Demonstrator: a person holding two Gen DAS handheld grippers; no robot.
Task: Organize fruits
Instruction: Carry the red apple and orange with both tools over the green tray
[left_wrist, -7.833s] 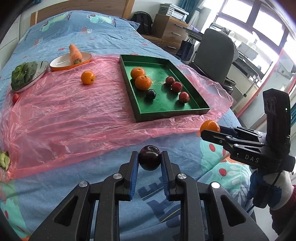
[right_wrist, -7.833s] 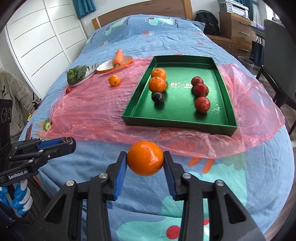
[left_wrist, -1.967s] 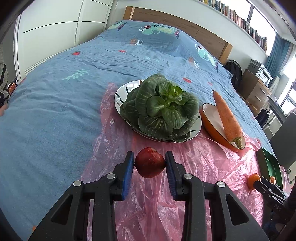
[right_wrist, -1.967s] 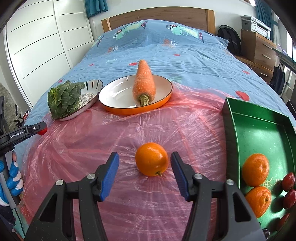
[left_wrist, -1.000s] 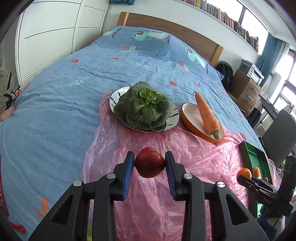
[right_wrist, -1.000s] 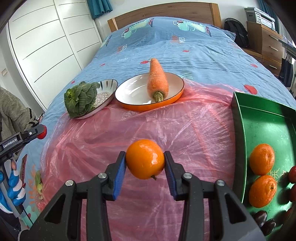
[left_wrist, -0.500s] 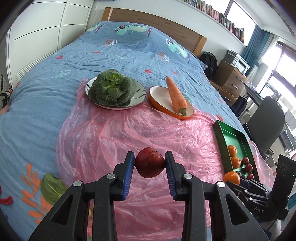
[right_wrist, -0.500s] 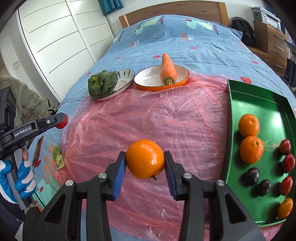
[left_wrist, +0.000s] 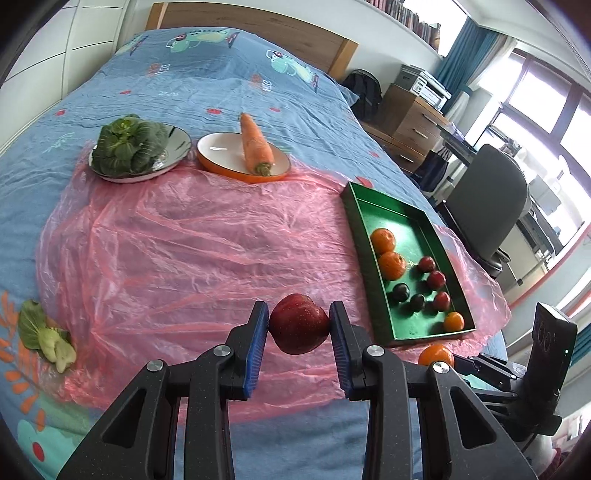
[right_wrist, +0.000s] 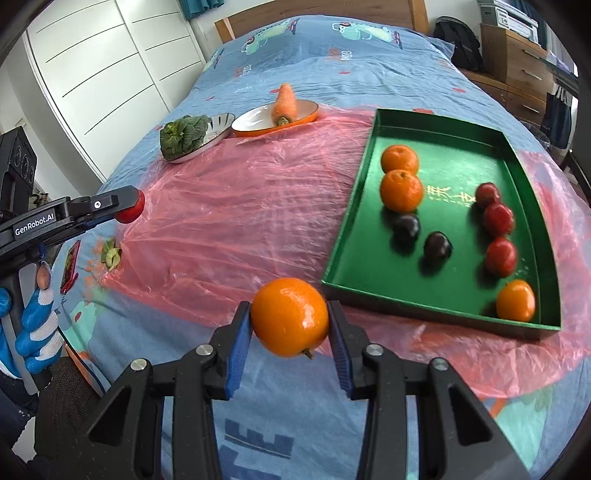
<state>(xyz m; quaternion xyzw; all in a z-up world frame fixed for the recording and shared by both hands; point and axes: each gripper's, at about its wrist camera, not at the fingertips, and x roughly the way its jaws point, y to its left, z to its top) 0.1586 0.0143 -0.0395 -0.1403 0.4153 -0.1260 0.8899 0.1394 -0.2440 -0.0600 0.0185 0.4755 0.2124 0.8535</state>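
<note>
My left gripper (left_wrist: 298, 328) is shut on a dark red fruit (left_wrist: 298, 323), held above the near edge of the pink plastic sheet (left_wrist: 192, 251). My right gripper (right_wrist: 290, 323) is shut on an orange (right_wrist: 289, 316), just in front of the green tray's (right_wrist: 436, 306) near left corner. The tray holds several oranges, red fruits and dark plums. In the right wrist view the left gripper (right_wrist: 127, 206) shows at far left with its red fruit (right_wrist: 131, 212). In the left wrist view the right gripper's orange (left_wrist: 436, 355) shows at lower right.
A silver plate with a leafy green (left_wrist: 129, 149) and an orange bowl with a carrot (left_wrist: 255, 147) stand at the sheet's far side. A loose green leaf (left_wrist: 44, 338) lies on the blue bedspread. A chair (left_wrist: 487, 206) and drawers (left_wrist: 410, 122) stand beside the bed.
Both grippers have drawn back toward the near end of the bed with their fruits still held. The plates now look farther away and the whole green tray has come into view.
</note>
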